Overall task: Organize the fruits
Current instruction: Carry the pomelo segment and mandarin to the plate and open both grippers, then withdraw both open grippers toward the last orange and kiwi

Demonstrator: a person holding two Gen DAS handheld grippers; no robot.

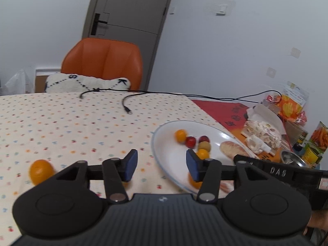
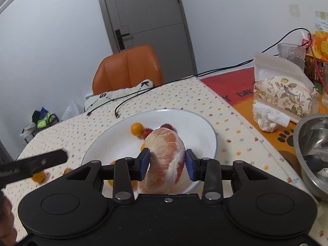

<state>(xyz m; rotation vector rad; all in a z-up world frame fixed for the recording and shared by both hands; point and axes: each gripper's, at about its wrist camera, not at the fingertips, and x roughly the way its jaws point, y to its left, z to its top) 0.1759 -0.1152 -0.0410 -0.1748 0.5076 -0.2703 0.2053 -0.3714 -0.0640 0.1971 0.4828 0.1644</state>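
Note:
My right gripper is shut on a peeled pink pomelo segment and holds it just above the near side of the white plate. Small oranges and red fruits lie in the plate; the segment hides some. My left gripper is open and empty, hovering over the plate's left rim. In that view the plate holds an orange, two red fruits, a brownish fruit and the pomelo segment. One orange lies on the tablecloth to the left.
A steel bowl with a spoon sits at the right, behind it a tissue pack and a glass. Black cables cross the far table. An orange chair stands beyond the edge. Snack packs and a can crowd the right side.

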